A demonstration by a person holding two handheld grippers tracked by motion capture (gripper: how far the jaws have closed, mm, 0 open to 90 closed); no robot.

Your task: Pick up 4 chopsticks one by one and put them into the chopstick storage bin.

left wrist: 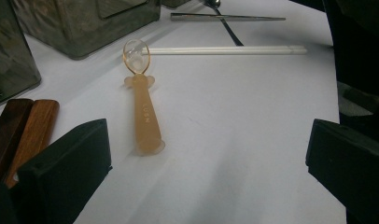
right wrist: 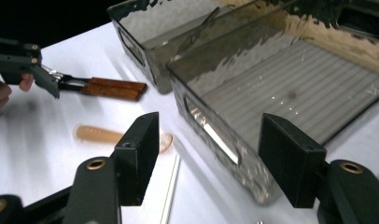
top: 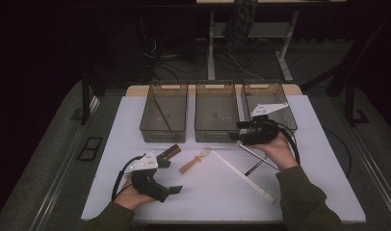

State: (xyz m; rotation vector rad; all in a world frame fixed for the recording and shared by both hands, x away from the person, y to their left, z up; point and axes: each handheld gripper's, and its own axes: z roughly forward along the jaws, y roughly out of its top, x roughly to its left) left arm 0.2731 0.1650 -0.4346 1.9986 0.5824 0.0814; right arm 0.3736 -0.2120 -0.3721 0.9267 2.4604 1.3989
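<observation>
Both claws are held wide and empty. The right claw [top: 242, 131] is poised at the middle bin [top: 216, 118]. The orange spoon [top: 195, 161] lies on the bench [top: 213, 192], at two o'clock of the left claw [top: 168, 175].

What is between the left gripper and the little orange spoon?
Nothing visible. The left gripper is open and points at the orange spoon, with bare white table between them. The wooden handles lie off to the side.
</observation>
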